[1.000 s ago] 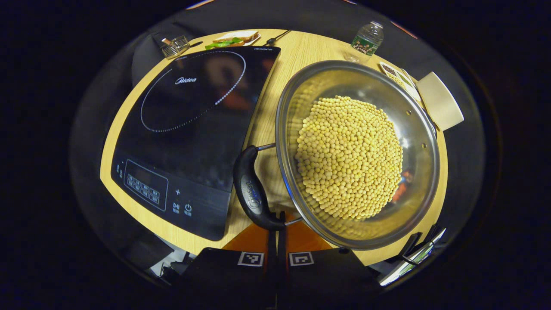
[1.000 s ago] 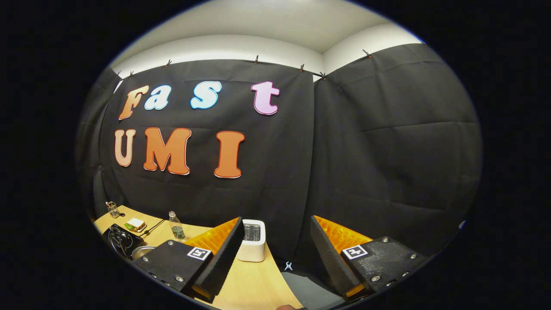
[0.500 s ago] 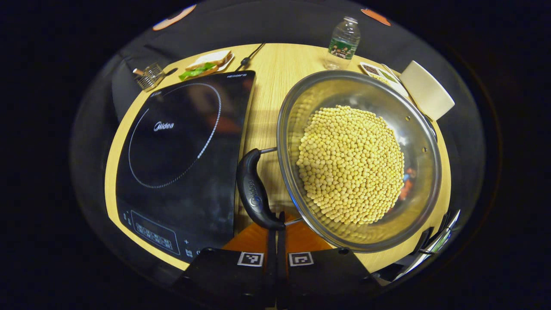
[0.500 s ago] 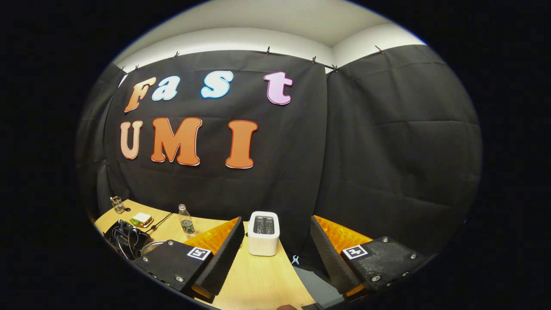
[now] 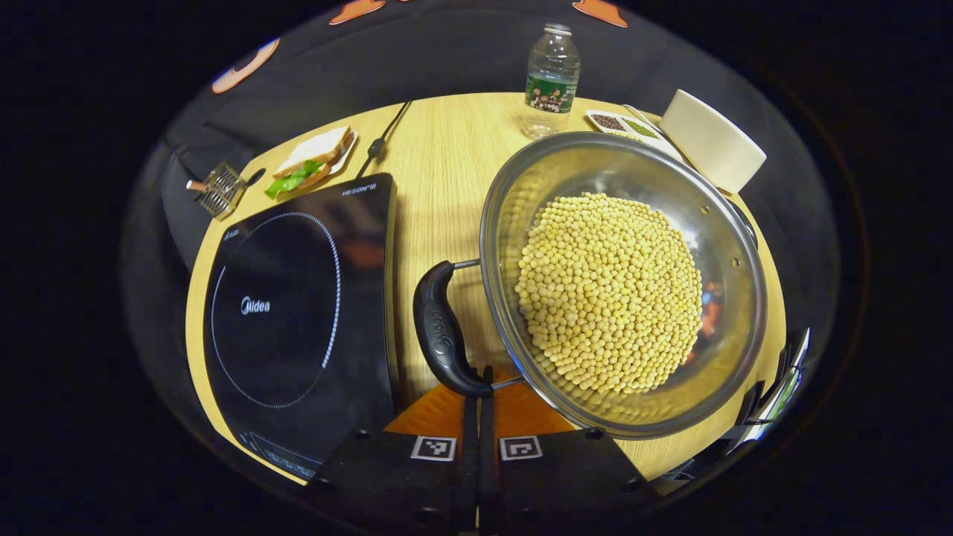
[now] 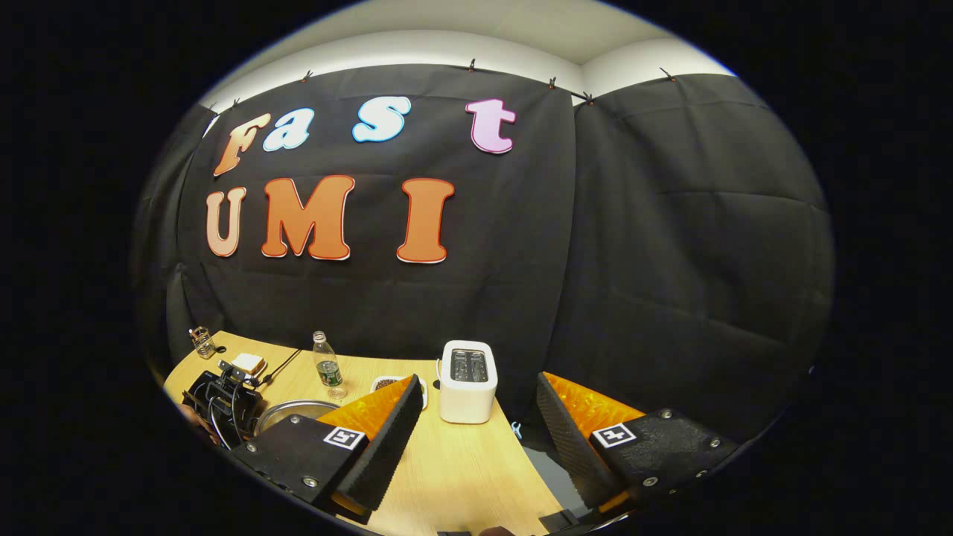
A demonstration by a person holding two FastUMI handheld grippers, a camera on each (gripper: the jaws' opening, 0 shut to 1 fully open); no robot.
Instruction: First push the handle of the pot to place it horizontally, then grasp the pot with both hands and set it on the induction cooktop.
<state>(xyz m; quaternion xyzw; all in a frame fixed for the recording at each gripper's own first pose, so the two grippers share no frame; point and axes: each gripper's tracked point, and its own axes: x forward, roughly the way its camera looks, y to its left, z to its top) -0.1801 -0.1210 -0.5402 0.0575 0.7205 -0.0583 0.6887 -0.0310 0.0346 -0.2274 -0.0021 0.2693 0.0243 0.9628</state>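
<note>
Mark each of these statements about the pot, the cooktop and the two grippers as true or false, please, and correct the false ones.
1. The pot sits on the induction cooktop. False: it rests on the table beside it.
2. The pot holds yellow beans. True.
3. The left gripper is wide open. False: its fingers are closed together at the black handle.
4. The right gripper is open, holding nothing. True.
5. A water bottle stands beyond the pot. True.

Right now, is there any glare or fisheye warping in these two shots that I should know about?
Left gripper view: bright glints on the pot inner wall, reddish reflections on the glossy induction cooktop, and the table edge bows into a curve. Right gripper view: even, dim light, sharp centre, the booth wall bulging outward toward the edges.
</note>
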